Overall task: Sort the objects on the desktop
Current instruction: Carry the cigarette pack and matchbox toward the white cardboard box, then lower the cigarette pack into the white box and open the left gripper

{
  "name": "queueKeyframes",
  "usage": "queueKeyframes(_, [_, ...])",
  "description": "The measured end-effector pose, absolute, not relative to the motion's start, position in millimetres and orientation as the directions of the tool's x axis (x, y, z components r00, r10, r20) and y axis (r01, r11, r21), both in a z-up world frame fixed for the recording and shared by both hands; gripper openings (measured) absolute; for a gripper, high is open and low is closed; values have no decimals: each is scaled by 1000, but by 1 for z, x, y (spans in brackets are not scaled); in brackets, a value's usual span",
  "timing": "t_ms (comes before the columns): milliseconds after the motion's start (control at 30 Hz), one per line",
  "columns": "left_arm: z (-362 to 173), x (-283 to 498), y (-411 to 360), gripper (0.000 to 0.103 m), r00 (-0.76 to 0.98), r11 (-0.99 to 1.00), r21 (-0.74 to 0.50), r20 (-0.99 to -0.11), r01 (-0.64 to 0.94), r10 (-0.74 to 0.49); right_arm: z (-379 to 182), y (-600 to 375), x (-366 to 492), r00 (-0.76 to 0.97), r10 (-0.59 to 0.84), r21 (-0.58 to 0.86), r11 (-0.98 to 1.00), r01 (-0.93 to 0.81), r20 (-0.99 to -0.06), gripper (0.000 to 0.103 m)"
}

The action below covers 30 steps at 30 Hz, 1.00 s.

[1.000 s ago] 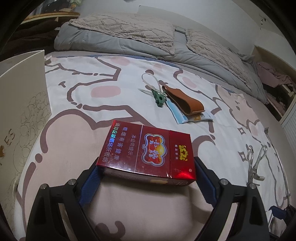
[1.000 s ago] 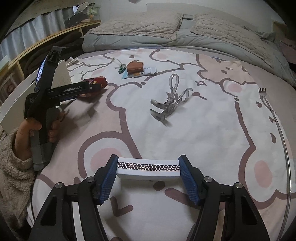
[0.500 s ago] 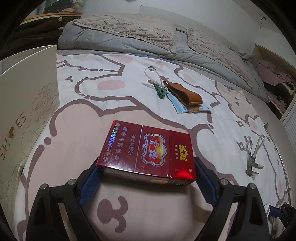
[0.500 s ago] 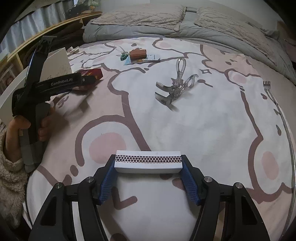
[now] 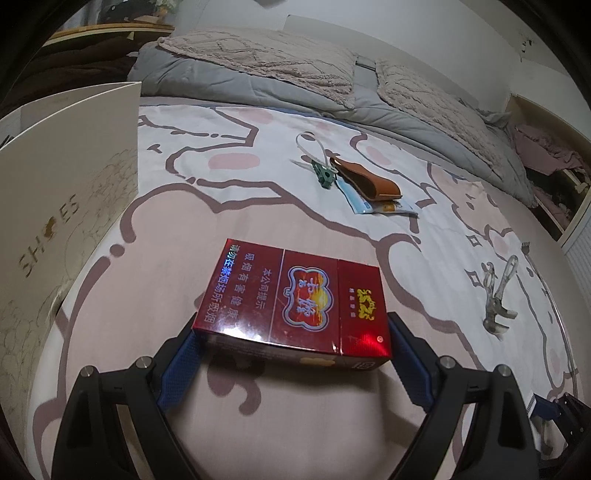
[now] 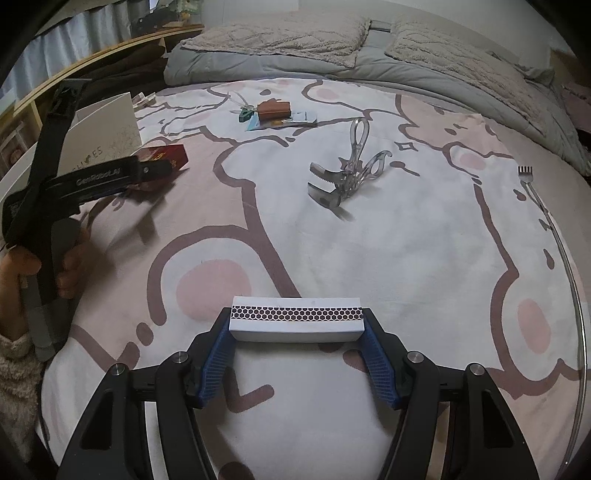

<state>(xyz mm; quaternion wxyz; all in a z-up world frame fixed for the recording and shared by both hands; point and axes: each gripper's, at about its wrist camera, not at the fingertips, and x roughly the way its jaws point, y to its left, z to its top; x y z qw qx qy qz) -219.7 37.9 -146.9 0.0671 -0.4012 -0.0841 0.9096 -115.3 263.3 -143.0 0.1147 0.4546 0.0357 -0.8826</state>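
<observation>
Cigarette pack [image 5: 291,302] – left gripper [image 5: 293,347] clamps it.

Both wrist cameras look steeply down along their fingers, close above the bedspread [image 5: 258,206]. Both share the eyelash curler [image 6: 351,173] [image 5: 496,295], at three o'clock from the left.

Below me is a bed with a cartoon-print sheet [image 6: 406,240], pink and white with brown outlines. Landmark is the clear plastic tongs [image 6: 351,170] lying mid-sheet: beyond them to the left lie a brown leather pouch [image 6: 273,109] on a blue packet [image 6: 295,120] and a green tag [image 6: 244,112] just beside it. Well right of the tongs lies a long metal back scratcher [image 6: 554,229]; far left stands a white shoe box [image 6: 107,125]; behind, a grey quilt [image 6: 295,62] and beige pillows [image 6: 280,35].
</observation>
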Motion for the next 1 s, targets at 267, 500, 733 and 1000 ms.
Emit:
queueKeyframes(267, [-138,-205,37,93,-672,-980,-188,-718,-65,182,-143,264,-115,-564,-181,53,-970,235,-806,66])
queueKeyframes(500, [-98,-186,28,93,-738,-988,-120,-657,-100,155,-143,264,-115,-563,-189,62,-970,237,-805,66])
queueKeyframes(733, [-61,-159,17,93,-811,-989,-18,-571,-146,131,-143,262,-115,-560,-177,46,-970,239,-809,66])
queueKeyframes(1000, [-43,-138,0,93,-827,-985,-14,-541,-173,153,-144,257,-114,-561,-148,12,-971,239,-814,66])
